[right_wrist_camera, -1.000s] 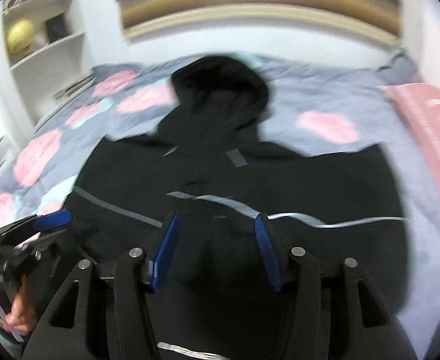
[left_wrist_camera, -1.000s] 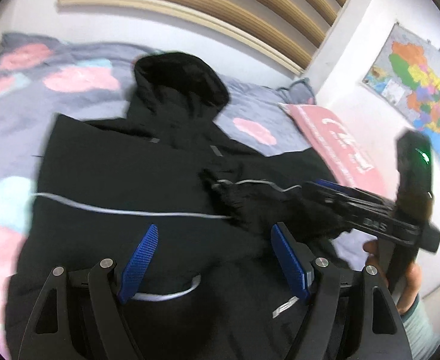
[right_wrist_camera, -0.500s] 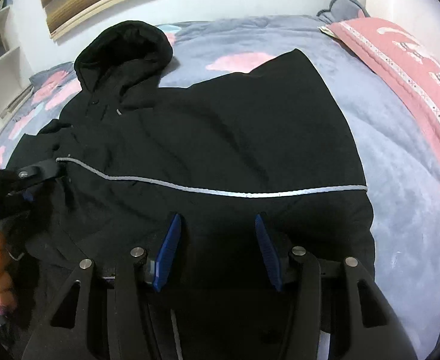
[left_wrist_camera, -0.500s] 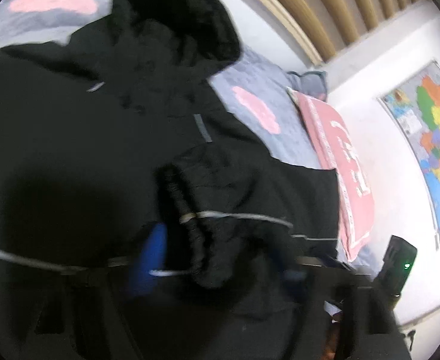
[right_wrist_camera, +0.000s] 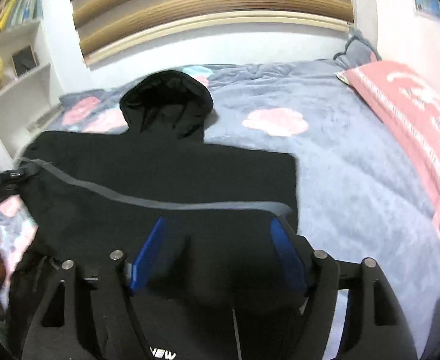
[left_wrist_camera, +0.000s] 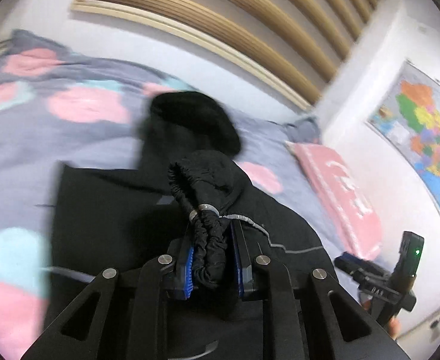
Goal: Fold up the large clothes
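Black hooded jacket with a thin grey reflective stripe point(right_wrist_camera: 166, 186) lies spread on the grey quilt with pink cloud shapes point(right_wrist_camera: 355, 162), hood toward the headboard. Left gripper point(left_wrist_camera: 211, 258): jaws just closed, now pinching the gathered elastic sleeve cuff point(left_wrist_camera: 208, 240), lifted, likely to carry the sleeve across the body. Right gripper point(right_wrist_camera: 217, 249): jaws just widened, nothing pinched, over the jacket's right edge. Bare quilt to the right; pink pillow point(right_wrist_camera: 415, 138) well apart.

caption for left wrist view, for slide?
Left gripper pinches the black jacket's elastic cuff above the bed.
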### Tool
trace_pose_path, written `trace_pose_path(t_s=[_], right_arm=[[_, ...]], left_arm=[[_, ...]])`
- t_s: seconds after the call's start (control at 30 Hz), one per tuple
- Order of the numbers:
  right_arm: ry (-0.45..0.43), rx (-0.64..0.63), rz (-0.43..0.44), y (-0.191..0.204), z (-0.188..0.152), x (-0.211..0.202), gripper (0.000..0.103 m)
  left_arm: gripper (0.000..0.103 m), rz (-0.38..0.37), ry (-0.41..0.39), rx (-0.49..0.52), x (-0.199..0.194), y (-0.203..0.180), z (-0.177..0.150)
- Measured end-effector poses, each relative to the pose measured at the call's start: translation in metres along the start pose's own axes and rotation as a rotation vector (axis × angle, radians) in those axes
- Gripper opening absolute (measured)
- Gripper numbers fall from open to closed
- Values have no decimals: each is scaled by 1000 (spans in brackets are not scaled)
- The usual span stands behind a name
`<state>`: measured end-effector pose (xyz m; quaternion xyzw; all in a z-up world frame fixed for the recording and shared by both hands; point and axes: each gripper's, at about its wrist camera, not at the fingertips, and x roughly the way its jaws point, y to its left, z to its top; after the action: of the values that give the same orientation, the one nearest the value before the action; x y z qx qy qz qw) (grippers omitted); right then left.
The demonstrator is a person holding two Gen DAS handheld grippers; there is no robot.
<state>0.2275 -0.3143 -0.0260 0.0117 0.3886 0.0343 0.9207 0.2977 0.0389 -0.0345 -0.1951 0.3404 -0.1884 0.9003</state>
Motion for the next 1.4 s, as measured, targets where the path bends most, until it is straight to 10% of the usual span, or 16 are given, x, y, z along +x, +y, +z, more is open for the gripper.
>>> trace_pose_path(t_s=[0.27,0.47,0.6,0.73,0.93,1.4], right_arm=[[197,-72,-98,37,-30,101,58],[212,-119,-105,37,-25,92,58],[105,-28,58,29,-10,53,58],[28,-124,87,56,-8,32,58],[149,-188,6,65,-51,99,57],[47,-178,8,60,-65,104,57]], left_arm=[[24,188,256,-159,32,106,-53],[36,149,146,-173,11,107,-50],[68,148,-19,-52,-23,67,-30],[67,89,12,49,-10,32,-24],[61,167,176,2,68,65,-58],[62,201,77,104,64,58,-76]])
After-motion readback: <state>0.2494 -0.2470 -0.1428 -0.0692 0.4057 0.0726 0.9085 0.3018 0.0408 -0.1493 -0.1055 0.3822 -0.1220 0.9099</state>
